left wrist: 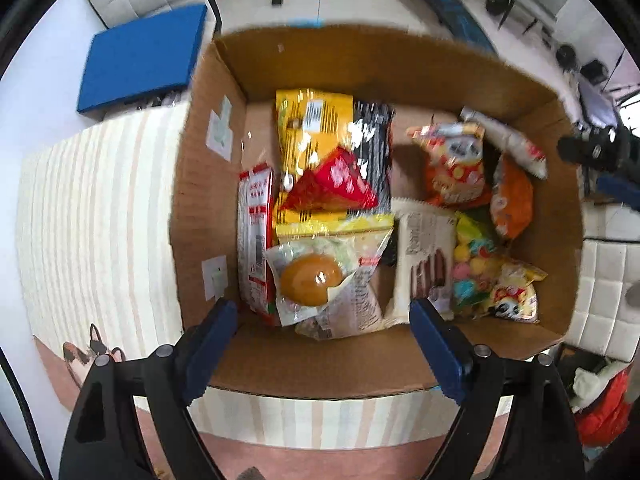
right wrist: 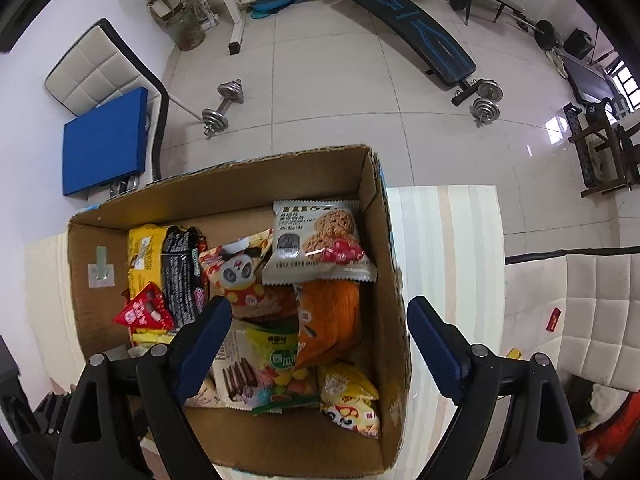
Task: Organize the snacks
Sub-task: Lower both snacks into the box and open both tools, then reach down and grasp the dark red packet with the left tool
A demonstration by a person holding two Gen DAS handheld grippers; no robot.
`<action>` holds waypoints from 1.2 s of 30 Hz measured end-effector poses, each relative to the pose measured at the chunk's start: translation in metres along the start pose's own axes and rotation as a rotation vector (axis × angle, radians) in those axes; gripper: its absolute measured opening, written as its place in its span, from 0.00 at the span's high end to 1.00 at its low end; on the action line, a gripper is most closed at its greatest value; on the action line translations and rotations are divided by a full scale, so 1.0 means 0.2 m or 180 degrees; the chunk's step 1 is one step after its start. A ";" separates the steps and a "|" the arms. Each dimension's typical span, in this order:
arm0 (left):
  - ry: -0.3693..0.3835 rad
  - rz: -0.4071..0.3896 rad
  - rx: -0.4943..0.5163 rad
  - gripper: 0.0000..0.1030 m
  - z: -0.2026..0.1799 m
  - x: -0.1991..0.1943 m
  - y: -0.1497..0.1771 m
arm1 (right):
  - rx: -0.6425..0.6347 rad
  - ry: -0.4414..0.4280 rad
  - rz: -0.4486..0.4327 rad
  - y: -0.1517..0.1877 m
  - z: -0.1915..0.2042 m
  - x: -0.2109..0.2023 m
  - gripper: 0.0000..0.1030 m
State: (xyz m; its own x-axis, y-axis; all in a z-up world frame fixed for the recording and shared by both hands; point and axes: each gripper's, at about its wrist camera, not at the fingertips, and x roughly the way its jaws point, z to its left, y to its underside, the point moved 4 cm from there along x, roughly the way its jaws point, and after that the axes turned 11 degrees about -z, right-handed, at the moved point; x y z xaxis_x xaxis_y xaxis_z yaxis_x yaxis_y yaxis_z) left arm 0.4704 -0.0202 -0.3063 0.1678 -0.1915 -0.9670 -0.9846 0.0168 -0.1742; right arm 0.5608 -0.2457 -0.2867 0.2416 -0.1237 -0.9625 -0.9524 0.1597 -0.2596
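While both tools [left wrist: 324, 312] [right wrist: 318, 312] hang spread apart, the snacks [left wrist: 332, 196] lie below in the box [left wrist: 208, 216]

bright daylight, left view blurred, fisheye-warped edges

We see a glossy pale tiled floor [right wrist: 340, 92] with two dumbbells [right wrist: 222, 106], a dark sit-up bench [right wrist: 416, 28], a white quilted chair [right wrist: 92, 68] beside a blue pad [right wrist: 106, 148], and a bright window [right wrist: 626, 80] at the far right.
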 end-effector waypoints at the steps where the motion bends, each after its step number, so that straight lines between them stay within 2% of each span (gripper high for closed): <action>1: 0.0023 -0.0086 -0.0014 0.14 0.00 -0.03 0.00 | -0.0021 -0.0007 -0.0053 0.02 0.00 -0.03 0.11; 3: 0.0040 -0.0281 -0.0034 0.14 0.00 -0.10 0.00 | -0.0072 -0.0006 -0.0193 0.06 0.02 -0.11 0.11; 9: -0.0069 -0.0649 -0.0013 0.14 0.00 -0.27 0.06 | -0.0193 -0.0067 -0.0454 0.24 0.06 -0.30 0.11; 17: -0.0026 -0.0855 0.0006 0.14 0.00 -0.42 0.21 | -0.0158 -0.0197 -0.0569 0.52 0.06 -0.49 0.11; 23: -0.0023 -0.1077 0.0011 0.14 -0.01 -0.56 0.29 | -0.0132 -0.0251 -0.0678 0.66 0.07 -0.65 0.11; 27: 0.0115 -0.1229 -0.0099 0.14 0.03 -0.65 0.36 | -0.0015 -0.0273 -0.0781 0.76 0.05 -0.72 0.11; 30: 0.0051 -0.1346 -0.0243 0.14 0.12 -0.68 0.44 | 0.0101 -0.0317 -0.0826 0.84 0.06 -0.72 0.11; 33: -0.0054 -0.1310 -0.0439 0.14 0.26 -0.62 0.54 | 0.0214 -0.0354 -0.0784 0.93 0.07 -0.65 0.11; 36: -0.0146 -0.1094 -0.0646 0.14 0.43 -0.47 0.62 | 0.0313 -0.0356 -0.0652 1.01 0.09 -0.52 0.11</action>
State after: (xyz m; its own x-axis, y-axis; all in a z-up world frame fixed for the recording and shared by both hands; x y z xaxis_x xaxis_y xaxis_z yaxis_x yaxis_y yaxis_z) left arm 0.3361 0.0837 -0.2526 0.4867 -0.1081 -0.8669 -0.8597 -0.2356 -0.4533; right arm 0.3478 -0.1823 -0.2412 0.4520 -0.0551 -0.8903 -0.8602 0.2375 -0.4514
